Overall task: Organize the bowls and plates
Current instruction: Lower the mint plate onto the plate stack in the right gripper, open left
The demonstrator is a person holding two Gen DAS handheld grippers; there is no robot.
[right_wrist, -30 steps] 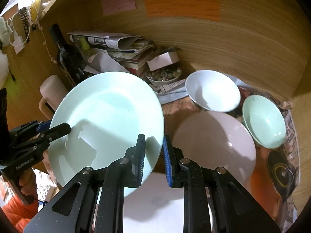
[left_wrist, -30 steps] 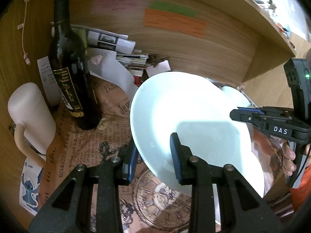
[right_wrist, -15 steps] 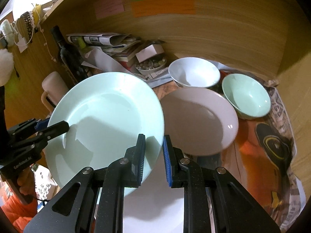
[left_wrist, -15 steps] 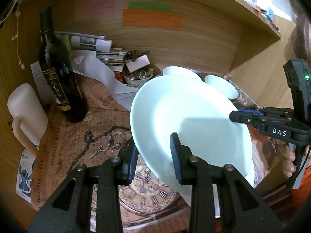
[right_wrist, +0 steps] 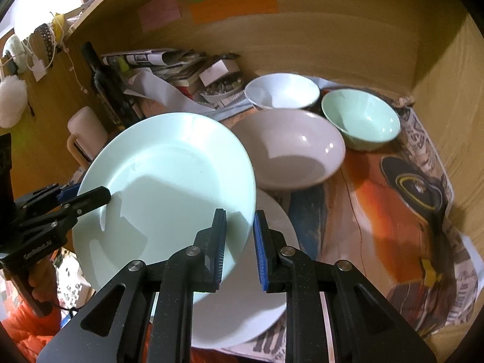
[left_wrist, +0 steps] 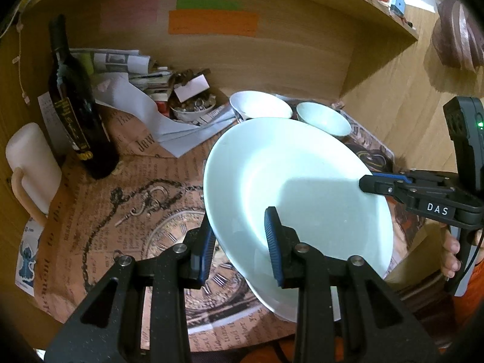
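A pale mint plate is held in the air, tilted, by both grippers. My left gripper is shut on its near left rim. My right gripper is shut on its right rim; it also shows at the right of the left wrist view. The plate also shows in the right wrist view. Below it a white plate lies on the table. Behind stand a grey bowl, a white bowl and a mint green bowl.
A dark wine bottle and a cream mug stand at the left. Papers, books and a small dish of bits crowd the back corner. Printed paper covers the table. Wooden walls close the back and right.
Both grippers have drawn back and up with the mint plate. The bowls and the white plate below have come into fuller view.
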